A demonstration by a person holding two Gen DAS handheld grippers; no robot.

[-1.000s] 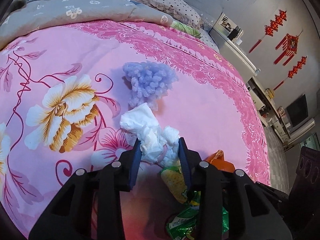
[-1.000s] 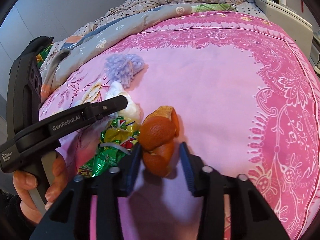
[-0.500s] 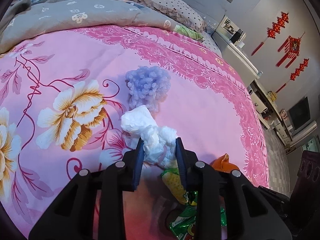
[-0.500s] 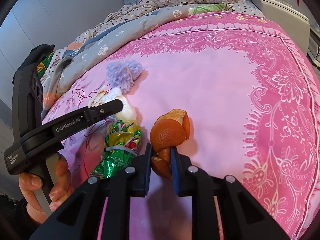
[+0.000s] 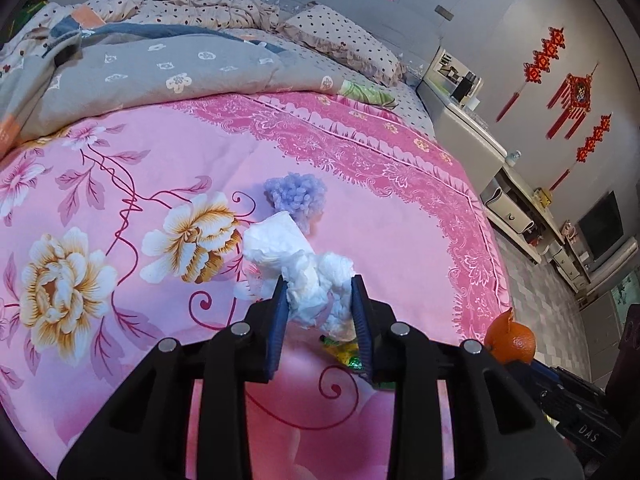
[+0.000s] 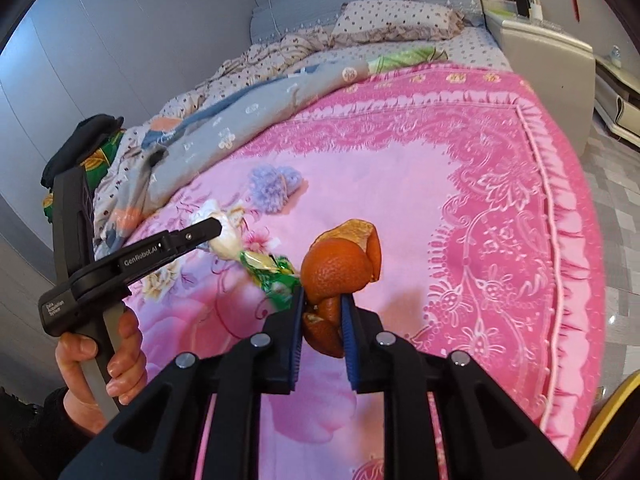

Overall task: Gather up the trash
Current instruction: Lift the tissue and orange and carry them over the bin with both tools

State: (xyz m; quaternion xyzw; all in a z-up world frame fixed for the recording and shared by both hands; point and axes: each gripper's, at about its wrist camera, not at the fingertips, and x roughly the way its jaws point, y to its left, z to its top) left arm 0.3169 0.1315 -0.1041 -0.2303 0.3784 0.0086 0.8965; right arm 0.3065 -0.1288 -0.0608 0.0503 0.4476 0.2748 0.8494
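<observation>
You have a piece of trash in each gripper and the step in hand looks like the carry-off. Your left gripper [image 5: 320, 312] is clamped on the crumpled white tissue [image 5: 298, 268], and your right gripper [image 6: 322, 320] is pinched tight on the lower flap of the orange peel [image 6: 340, 272], most of which sticks up above the blue pads. Both loads appear clear of the pink bedspread [image 6: 440, 208].

The green snack wrapper [image 6: 276, 280] is not picked up; it lies on the bedspread just left of the right gripper, close under the tissue. The purple fluffy thing [image 5: 294, 198] sits beyond the tissue, apart from it.

No bin shows in either view, so the next move calls for finding one and taking both pieces there without loosening either grip; the peel is held by a thin flap and may tear.

You have open bedspread ahead and to the right. The bed's right edge drops to tiled floor [image 6: 616, 168], and bunched quilts [image 5: 160, 76] crowd the far left.
</observation>
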